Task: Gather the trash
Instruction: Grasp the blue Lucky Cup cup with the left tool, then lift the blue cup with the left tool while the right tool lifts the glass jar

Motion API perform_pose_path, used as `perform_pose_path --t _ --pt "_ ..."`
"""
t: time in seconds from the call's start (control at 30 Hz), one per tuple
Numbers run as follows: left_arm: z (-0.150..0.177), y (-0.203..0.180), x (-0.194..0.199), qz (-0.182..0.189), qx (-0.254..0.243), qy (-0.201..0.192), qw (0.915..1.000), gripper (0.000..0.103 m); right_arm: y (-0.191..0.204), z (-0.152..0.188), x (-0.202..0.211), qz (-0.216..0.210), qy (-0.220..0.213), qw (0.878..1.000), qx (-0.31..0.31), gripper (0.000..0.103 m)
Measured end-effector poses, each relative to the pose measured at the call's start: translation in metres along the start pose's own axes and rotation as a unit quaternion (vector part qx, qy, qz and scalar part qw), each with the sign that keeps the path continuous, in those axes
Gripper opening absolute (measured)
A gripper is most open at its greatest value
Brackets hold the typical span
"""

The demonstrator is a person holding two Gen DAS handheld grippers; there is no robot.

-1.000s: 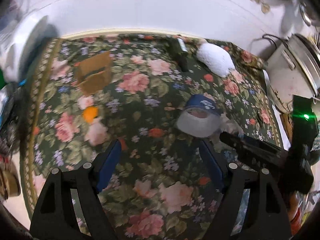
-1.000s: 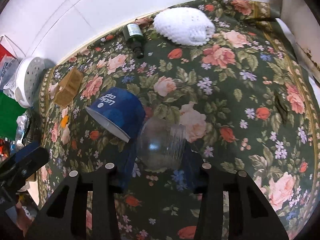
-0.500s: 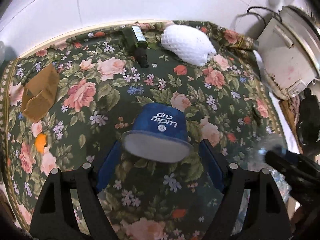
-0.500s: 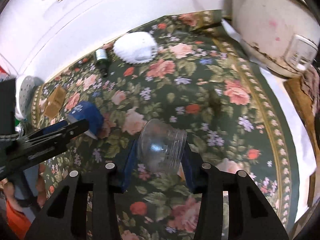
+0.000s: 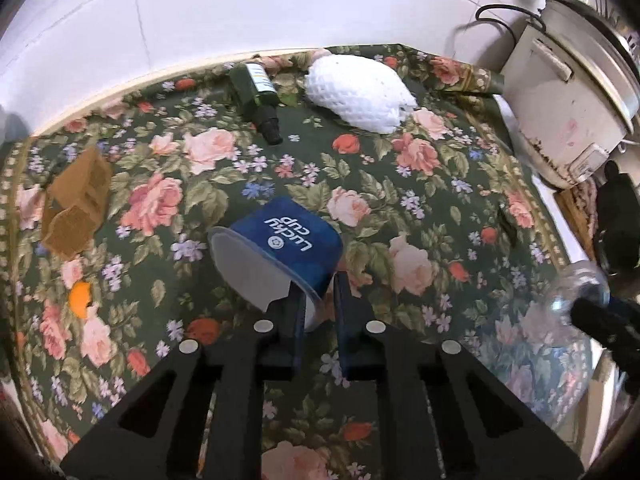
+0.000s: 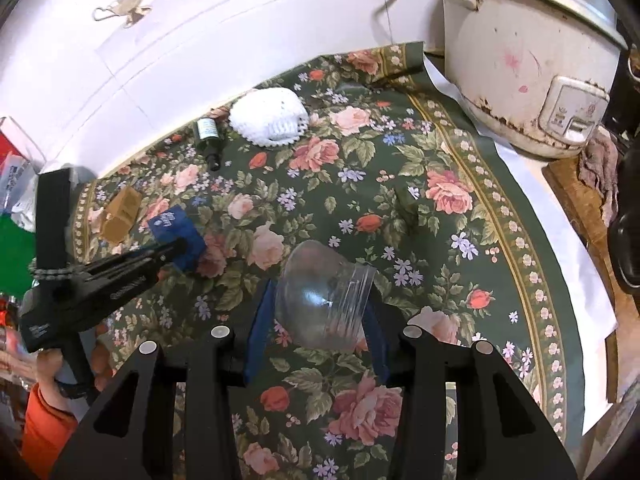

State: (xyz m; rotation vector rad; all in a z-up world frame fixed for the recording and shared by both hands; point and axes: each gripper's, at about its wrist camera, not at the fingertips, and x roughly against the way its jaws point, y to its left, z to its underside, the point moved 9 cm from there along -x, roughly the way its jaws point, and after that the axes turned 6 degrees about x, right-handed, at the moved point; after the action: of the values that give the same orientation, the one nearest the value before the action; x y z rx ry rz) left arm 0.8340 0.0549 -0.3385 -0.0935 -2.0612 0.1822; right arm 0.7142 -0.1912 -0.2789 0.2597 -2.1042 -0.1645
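My left gripper [image 5: 318,312] is shut on the rim of a blue paper cup [image 5: 280,252] marked "Lucky cup", which lies tilted over the floral tablecloth [image 5: 420,208]. It also shows in the right wrist view [image 6: 176,236], with the left gripper [image 6: 176,252] pinching it. My right gripper [image 6: 320,316] is shut on a clear plastic cup [image 6: 324,300] and holds it above the cloth. That clear cup shows blurred at the right edge of the left wrist view [image 5: 576,292].
A green bottle [image 5: 258,100], a white foam net [image 5: 360,92], a brown cardboard box [image 5: 76,200] and an orange scrap [image 5: 80,298] lie on the cloth. A rice cooker [image 6: 532,68] stands at the right; a white wall runs behind.
My left gripper moved in on the blue cup and closed on its rim. My right gripper carried the clear cup off to the right, toward the rice cooker.
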Motion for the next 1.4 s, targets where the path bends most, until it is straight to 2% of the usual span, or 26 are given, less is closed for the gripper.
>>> perform_pose_path --t 0.07,0.13,0.2,0.27,0.43,0.57,0.6,0.67,0.7,0.73,0.83,0.93,1.1,1.3,1.4 --pt "0.005 -0.001 0.004 -0.002 0.003 -0.001 1.0 0.005 0.002 0.0 0.006 -0.003 -0.004 1.0 0.006 0.037" --pt "0.01 0.0 0.011 0.001 0.015 -0.006 0.9999 0.005 0.003 0.001 0.012 -0.009 -0.006 1.0 0.015 0.023" --pt "0.015 0.0 0.02 0.01 0.032 -0.008 0.9994 0.005 0.004 0.004 0.015 -0.015 0.0 1.0 0.021 0.013" --pt "0.019 -0.002 0.03 0.022 0.047 -0.015 0.9986 0.004 0.003 0.007 0.02 -0.02 0.0 1.0 0.021 0.012" --pt "0.026 -0.004 0.057 0.018 0.064 -0.037 0.9971 0.004 0.001 0.015 0.032 -0.022 -0.004 0.999 0.037 0.012" --pt "0.031 -0.004 0.077 -0.006 0.061 -0.058 0.9964 0.004 -0.011 0.02 0.034 -0.022 0.006 0.999 0.028 0.012" --pt "0.034 -0.004 0.082 -0.011 0.058 -0.064 0.9962 0.004 -0.015 0.022 0.036 -0.029 0.01 0.999 0.02 0.013" --pt "0.038 -0.003 0.088 -0.012 0.056 -0.068 0.9961 0.004 -0.024 0.025 0.037 -0.036 0.017 0.999 0.002 0.023" --pt "0.041 -0.001 0.091 -0.014 0.056 -0.067 0.9961 0.004 -0.027 0.027 0.037 -0.035 0.021 0.999 -0.003 0.036" --pt "0.043 0.001 0.093 -0.015 0.057 -0.066 0.996 0.004 -0.031 0.028 0.035 -0.031 0.026 0.999 -0.011 0.045" --pt "0.05 0.012 0.097 -0.02 0.065 -0.065 0.9956 0.004 -0.029 0.029 0.029 -0.028 0.033 0.999 -0.016 0.047" --pt "0.055 0.028 0.101 -0.026 0.076 -0.062 0.9948 0.004 -0.008 0.025 0.016 -0.044 0.045 0.998 -0.004 0.047" --pt "0.058 0.066 0.111 -0.05 0.092 -0.069 0.9921 0.004 0.055 0.015 -0.015 -0.077 0.063 0.994 0.049 0.05" --pt "0.06 0.119 0.127 -0.069 0.127 -0.079 0.9863 0.004 0.133 0.008 -0.057 -0.121 0.087 0.983 0.108 0.052" --pt "0.062 0.14 0.129 -0.079 0.139 -0.079 0.9839 0.004 0.161 0.003 -0.08 -0.133 0.096 0.979 0.119 0.052"
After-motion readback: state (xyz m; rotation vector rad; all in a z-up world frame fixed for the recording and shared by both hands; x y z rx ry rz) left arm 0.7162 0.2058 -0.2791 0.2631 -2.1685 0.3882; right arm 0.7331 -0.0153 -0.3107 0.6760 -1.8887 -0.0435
